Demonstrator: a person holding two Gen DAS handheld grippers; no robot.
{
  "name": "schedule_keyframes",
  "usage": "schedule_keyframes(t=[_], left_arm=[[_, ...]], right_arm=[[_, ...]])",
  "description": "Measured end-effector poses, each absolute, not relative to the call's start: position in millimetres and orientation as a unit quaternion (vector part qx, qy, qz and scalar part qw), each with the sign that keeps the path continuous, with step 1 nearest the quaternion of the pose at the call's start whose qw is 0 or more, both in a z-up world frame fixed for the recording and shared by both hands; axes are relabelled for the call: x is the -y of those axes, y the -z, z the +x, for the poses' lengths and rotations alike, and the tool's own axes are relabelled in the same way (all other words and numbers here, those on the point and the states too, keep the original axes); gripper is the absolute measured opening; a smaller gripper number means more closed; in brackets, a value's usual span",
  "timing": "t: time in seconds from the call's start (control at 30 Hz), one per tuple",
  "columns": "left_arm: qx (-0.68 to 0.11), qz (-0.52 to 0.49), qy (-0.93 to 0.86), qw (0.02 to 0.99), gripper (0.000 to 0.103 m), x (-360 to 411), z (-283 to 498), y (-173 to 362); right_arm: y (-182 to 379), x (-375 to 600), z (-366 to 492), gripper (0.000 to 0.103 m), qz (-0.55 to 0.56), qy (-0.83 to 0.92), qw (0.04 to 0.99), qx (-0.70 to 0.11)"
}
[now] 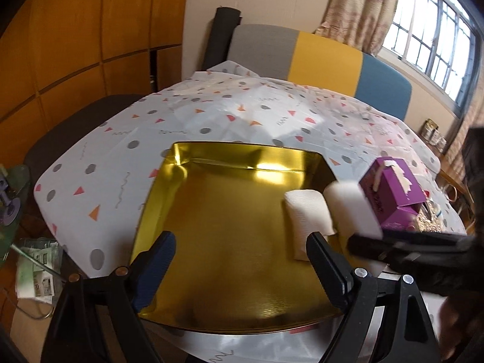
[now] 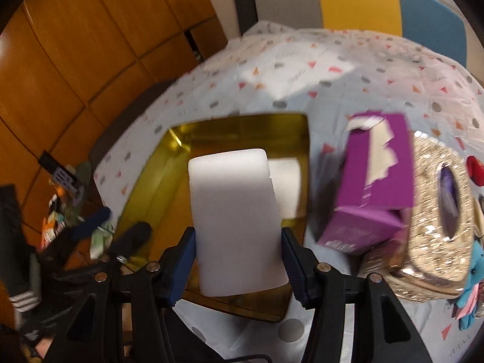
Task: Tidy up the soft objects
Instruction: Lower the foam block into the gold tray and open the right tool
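My right gripper (image 2: 239,257) is shut on a white foam block (image 2: 236,211), its blue pads pressing both long sides, and holds it above the gold tray (image 2: 169,175). In the left wrist view the same block (image 1: 351,208) hangs over the right rim of the tray (image 1: 227,211), with the right gripper (image 1: 408,248) black and blurred behind it. A white folded pad (image 1: 308,217) lies inside the tray at its right side and shows as a pad (image 2: 286,181) behind the block. My left gripper (image 1: 242,260) stands open over the tray's near edge, nothing between its fingers.
A purple carton (image 2: 375,181) leans on a glittery gold tissue box (image 2: 435,217) right of the tray. A blue plush toy (image 2: 472,287) lies at the far right. The patterned tablecloth (image 1: 211,115) covers the table; a grey, yellow and blue chair back (image 1: 326,57) stands behind.
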State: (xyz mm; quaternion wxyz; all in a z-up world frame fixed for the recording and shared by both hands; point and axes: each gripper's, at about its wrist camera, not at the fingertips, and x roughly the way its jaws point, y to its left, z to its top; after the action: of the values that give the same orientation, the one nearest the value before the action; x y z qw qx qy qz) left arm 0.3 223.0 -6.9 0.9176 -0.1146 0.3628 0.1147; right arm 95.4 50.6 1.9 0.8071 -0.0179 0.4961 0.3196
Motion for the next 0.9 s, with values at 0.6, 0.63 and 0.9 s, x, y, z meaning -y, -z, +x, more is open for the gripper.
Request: schedule_keyframes(t=[0.6,0.63,0.9], left_arm=[[-0.355,-0.117,-0.124,0.919,0.091,-229,-8,4],[-0.355,-0.116,-0.124,0.919,0.091,-228,-8,4],[-0.353,-0.112,-0.124,0.921,0.091,-225,-10,3]], right_arm=[[50,-77,93,0.071,-0.103,-0.275,0.808,-0.511],[49,-77,92,0.076,-0.102,-0.275,0.810,-0.509],[31,-63,83,0.076,-0.079,-0.274,0.828,-0.483]])
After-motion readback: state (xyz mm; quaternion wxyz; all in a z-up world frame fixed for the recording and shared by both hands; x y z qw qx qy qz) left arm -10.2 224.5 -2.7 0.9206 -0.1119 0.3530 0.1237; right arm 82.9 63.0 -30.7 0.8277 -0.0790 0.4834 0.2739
